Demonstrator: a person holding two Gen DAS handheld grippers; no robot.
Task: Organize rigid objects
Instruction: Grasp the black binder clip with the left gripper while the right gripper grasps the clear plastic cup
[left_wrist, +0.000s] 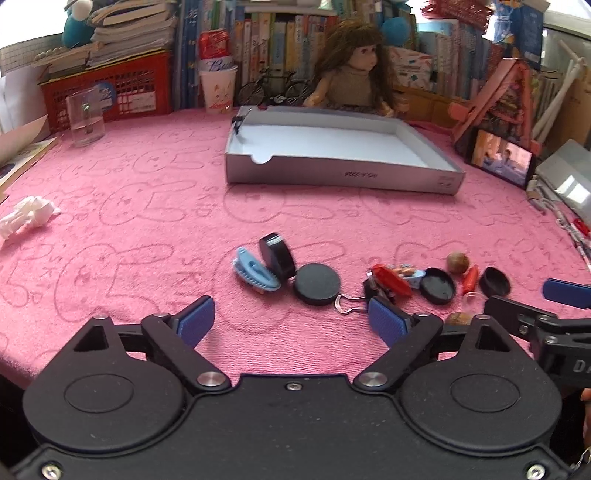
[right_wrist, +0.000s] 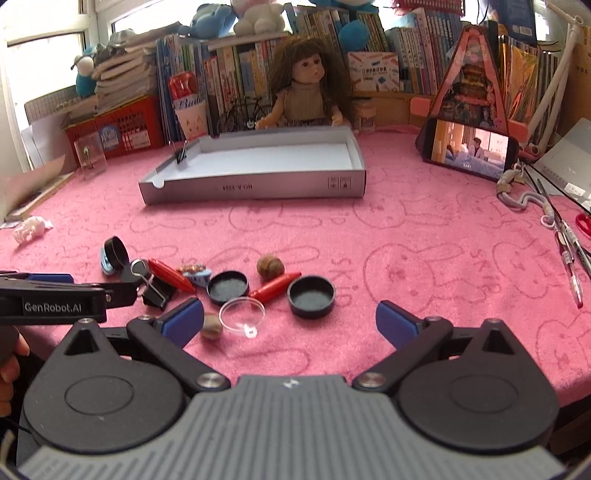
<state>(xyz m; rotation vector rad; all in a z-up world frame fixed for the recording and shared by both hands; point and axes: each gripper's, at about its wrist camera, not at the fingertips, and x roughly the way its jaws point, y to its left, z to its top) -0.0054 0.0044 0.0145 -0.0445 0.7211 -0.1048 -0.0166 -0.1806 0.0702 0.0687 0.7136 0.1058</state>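
Right wrist — round, perhaps felt-lined black caps (right_wrist: 311, 296).

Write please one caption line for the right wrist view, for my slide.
Open right gripper hovers over small items on pink cloth: black caps, red pieces, nuts, a clear lid; grey box behind.

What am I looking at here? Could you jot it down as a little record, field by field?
Surface: pink towel printed with rabbits
Container: shallow grey box, a black binder clip on its left wall
Loose items: black round lids, red crayon-like pieces, nuts, clear lid
Left gripper: open, holding nothing
Right gripper: open, holding nothing
Background: doll, books, phone playing video
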